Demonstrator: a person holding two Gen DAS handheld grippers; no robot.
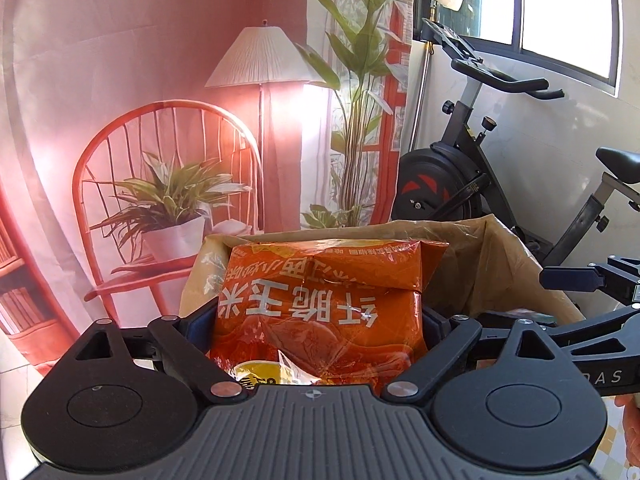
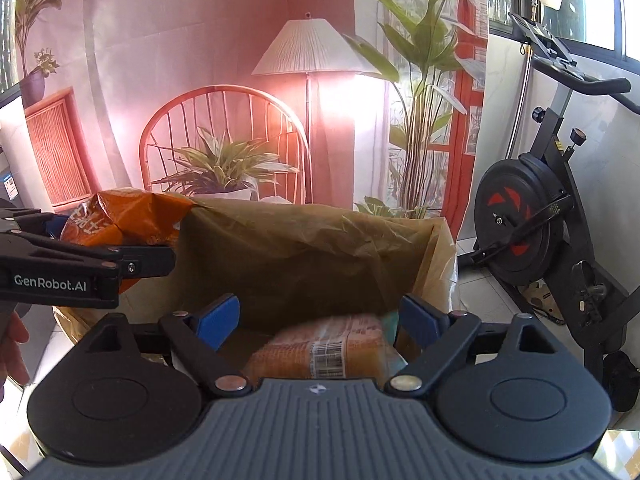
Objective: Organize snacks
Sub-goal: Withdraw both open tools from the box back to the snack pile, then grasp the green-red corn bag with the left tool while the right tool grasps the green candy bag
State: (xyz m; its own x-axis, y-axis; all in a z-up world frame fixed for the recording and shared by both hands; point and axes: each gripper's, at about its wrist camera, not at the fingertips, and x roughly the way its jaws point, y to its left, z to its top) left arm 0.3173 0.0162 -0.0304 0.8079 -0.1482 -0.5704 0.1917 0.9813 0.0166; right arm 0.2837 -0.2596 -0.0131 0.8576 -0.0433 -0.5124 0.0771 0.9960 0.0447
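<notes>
Left gripper [image 1: 318,322]: fingers spread wide with a glossy orange snack bag [image 1: 320,312] filling the gap between them. Crinkled foil, big white characters upside down to the camera, top edge folded over. The blue pads sit right at the bag's sides; I can't tell if they press on it. The bag is at the left side of a brown paper bag [image 1: 472,256], whose mouth stands open, its walls creased and lined with shiny clear film.

Right gripper [image 2: 320,316]: fingers spread, nothing between the blue pads [image 2: 218,316]. It points into the open paper bag [image 2: 312,248]. Down inside lies a flat orange-tan packet [image 2: 320,350] with a white barcode label, slightly blurred.

From the right wrist I see the left gripper's black fingers [image 2: 140,262] beside the orange bag [image 2: 128,216] at the paper bag's left rim.

Behind: printed fabric backdrop [image 1: 160,80], black exercise bike [image 2: 540,220].
</notes>
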